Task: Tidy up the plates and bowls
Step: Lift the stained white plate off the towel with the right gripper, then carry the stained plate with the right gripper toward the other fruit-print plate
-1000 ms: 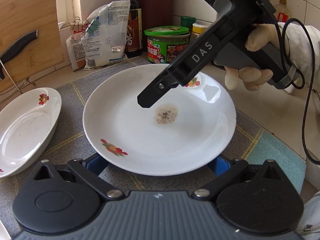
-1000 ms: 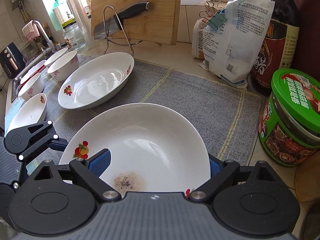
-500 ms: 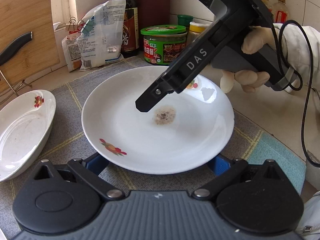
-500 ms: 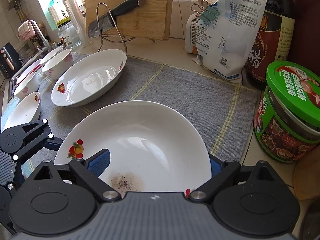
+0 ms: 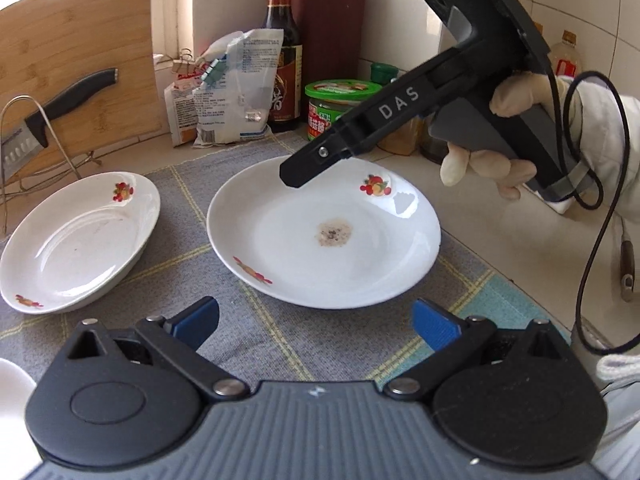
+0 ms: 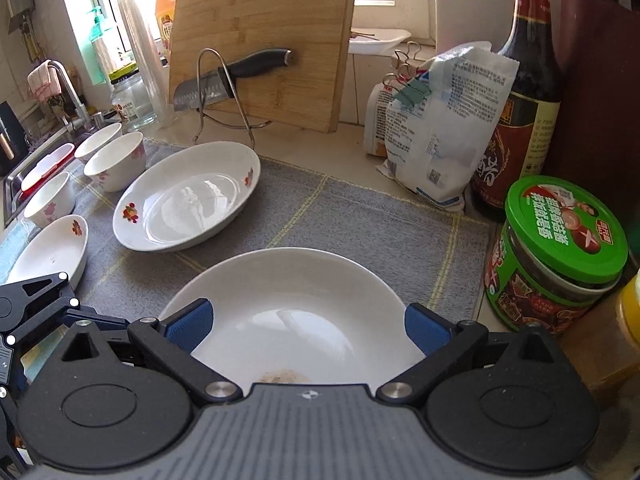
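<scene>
The left gripper [image 5: 316, 322] hovers with jaws wide and empty just short of the stained plate [image 5: 324, 236]. The right gripper [image 6: 308, 326] hangs above that plate's far rim, jaws opening with nothing between them; an oval dish [image 6: 188, 196] lies ahead to their left.

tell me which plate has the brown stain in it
The round plate nearest the grippers: it has a speckled brown spot at its centre. The oval plate beside it and the other dishes show no such spot.

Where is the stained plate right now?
The stained plate lies on the grey mat, centre of the left wrist view, right of the oval dish and in front of the green-lidded jar.
</scene>
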